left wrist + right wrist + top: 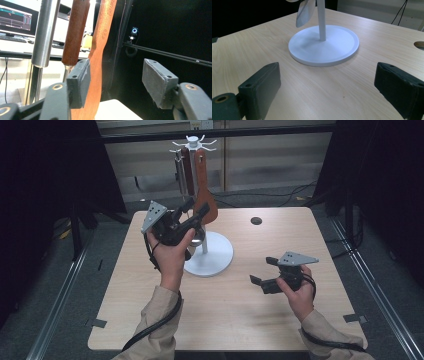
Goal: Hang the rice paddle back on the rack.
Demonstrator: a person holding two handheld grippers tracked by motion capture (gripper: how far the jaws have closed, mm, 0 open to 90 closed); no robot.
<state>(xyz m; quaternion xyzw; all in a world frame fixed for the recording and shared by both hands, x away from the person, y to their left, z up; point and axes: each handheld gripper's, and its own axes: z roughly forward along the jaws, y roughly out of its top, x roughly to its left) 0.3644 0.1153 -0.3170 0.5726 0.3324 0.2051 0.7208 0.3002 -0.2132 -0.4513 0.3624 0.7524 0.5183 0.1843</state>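
Your left gripper stood apart beside the hanging wooden spatula; you needed to back off straight, without swinging it.

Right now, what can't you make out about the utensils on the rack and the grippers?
- Wooden spatula: hook end cut off by the top edge of the left gripper view; blade hidden behind the left gripper in the high view.
- Steel utensil: its head is out of frame.
- Right gripper: open, nothing between its jaws.
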